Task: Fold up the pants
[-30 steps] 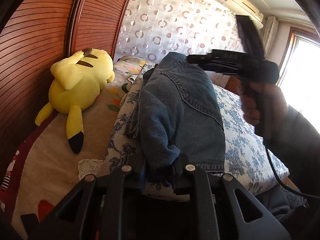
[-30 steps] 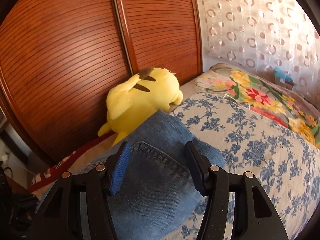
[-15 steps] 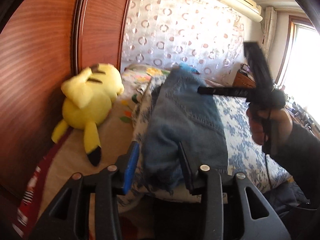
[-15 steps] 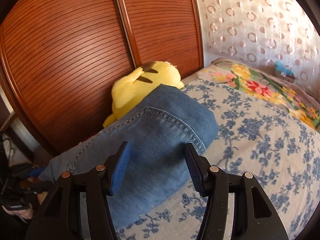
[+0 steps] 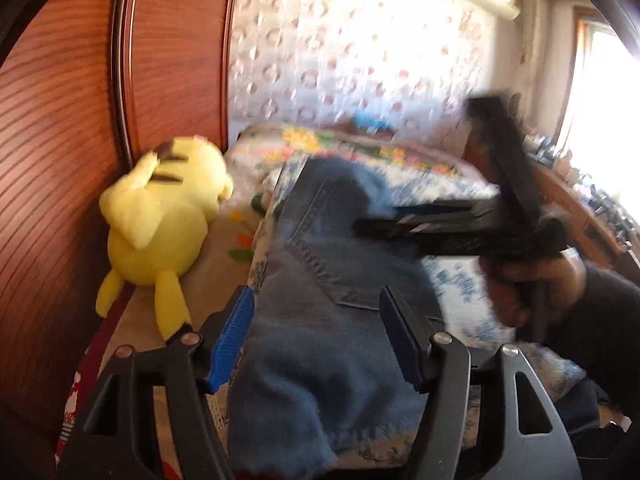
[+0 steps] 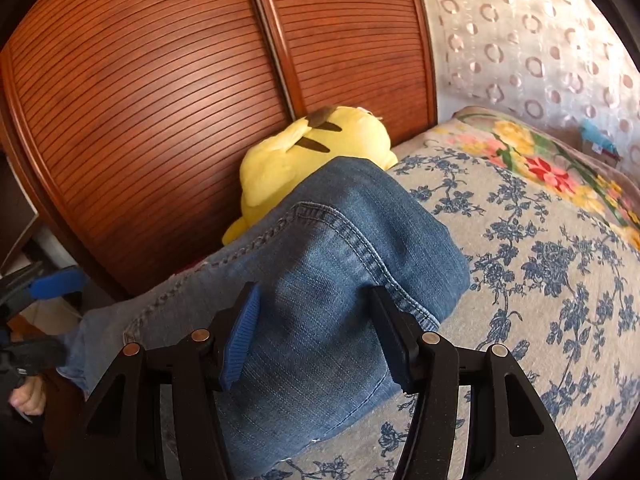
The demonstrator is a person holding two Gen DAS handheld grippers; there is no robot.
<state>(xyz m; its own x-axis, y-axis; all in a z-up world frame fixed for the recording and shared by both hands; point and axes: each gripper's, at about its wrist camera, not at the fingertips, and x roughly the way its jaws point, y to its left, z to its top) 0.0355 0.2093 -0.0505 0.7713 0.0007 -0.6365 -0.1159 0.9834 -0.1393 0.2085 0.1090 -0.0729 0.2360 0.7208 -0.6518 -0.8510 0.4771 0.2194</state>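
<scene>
Since a second ago the left gripper (image 5: 316, 336) has let go of the pants (image 5: 320, 300) and is pulling back, its jaws opening, denim between them untouched. The folded jeans are lying on the floral bedspread (image 6: 560, 280) beside the yellow plush toy (image 6: 316, 152). The right gripper (image 6: 316, 332) is hanging over them, fingers apart, gripping nothing.

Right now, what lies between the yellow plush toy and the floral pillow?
In the right wrist view, the folded jeans lie there on the blue-flowered quilt, their far end overlapping the yellow plush toy; bare quilt reaches the floral pillow.
</scene>
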